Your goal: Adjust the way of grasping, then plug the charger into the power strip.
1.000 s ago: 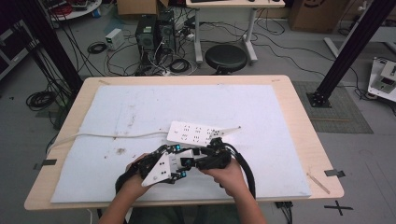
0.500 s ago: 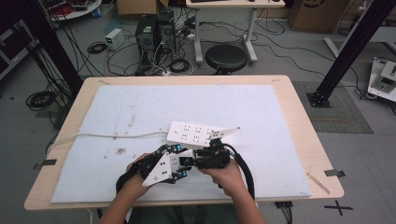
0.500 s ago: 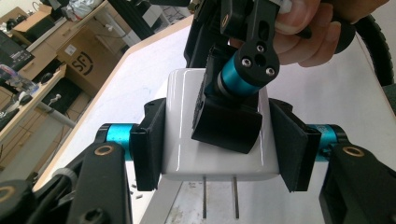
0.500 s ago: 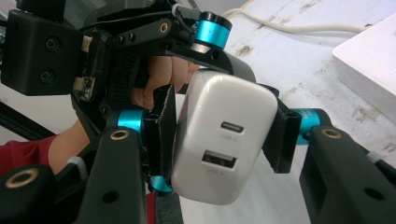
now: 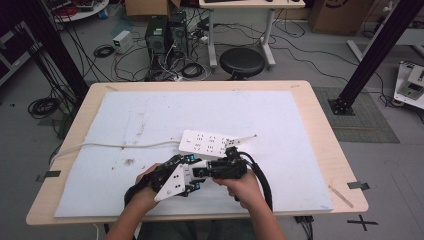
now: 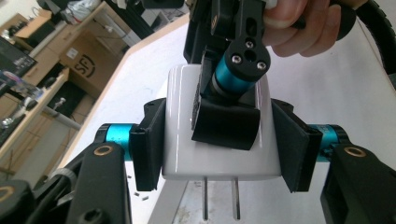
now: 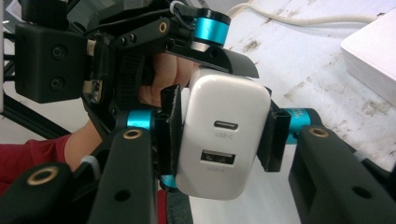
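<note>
Both the left gripper [image 6: 219, 149] and the right gripper [image 7: 219, 130] have their jaws clamped on one white charger [image 7: 224, 135], held just beside the power strip [image 5: 210, 143] above the table [image 5: 320, 130].

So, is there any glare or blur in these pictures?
Left gripper view: soft glare along the white charger top edge, background boxes blurred. Right gripper view: charger ports sharp, power strip corner bright and washed out. High view: even light, slightly soft.

A pale wooden table [image 5: 327, 150] stands on grey floor [image 5: 310, 55], with 1 round black stool [image 5: 242, 62] behind it.
</note>
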Demonstrator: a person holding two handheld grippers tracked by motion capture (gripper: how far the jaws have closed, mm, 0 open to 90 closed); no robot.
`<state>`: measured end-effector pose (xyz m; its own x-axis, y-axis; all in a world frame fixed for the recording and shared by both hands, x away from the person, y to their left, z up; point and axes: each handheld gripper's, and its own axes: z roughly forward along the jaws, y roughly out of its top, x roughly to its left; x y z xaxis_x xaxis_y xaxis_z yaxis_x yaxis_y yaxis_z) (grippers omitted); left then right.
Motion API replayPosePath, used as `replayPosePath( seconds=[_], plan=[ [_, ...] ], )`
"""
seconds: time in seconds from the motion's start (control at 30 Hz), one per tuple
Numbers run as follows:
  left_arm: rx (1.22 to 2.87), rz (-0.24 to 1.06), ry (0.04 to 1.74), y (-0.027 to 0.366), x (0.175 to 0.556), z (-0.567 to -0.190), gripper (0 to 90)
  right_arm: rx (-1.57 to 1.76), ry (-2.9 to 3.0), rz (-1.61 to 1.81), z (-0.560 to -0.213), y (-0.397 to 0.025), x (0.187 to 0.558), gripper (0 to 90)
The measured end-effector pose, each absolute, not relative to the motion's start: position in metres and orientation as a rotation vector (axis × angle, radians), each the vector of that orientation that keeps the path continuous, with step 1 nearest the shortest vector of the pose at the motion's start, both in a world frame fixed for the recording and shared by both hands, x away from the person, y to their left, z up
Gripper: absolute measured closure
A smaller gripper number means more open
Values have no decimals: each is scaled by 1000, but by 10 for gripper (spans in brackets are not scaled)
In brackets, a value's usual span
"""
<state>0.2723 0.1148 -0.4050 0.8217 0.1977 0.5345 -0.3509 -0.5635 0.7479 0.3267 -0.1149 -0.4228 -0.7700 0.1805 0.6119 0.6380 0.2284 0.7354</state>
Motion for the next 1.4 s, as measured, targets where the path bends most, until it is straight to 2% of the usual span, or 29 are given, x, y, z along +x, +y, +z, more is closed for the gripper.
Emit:
replayPosePath(
  seconds=[0.1,0.17,0.23,0.57,0.73,0.97,1.4],
  plan=[
    [2028,681,-56,116,276,-404,381,-766,-2129,-1579,-422,-115,326,629],
    [2001,699,4,119,276,-401,257,-788,-2145,-1581,-421,-118,326,631],
    [1988,686,21,125,276,-397,227,-806,-2164,-1601,-419,-123,326,632],
    [2003,664,151,159,284,-375,225,-804,-2229,-1713,-400,-144,323,632],
    [1991,641,268,181,291,-363,225,-804,-2269,-1769,-387,-153,323,632],
    [2053,634,371,203,300,-363,225,-824,-2308,-1776,-381,-159,324,632],
    [2060,602,443,215,311,-364,225,-850,-2451,-1749,-372,-165,328,632]
  ],
)
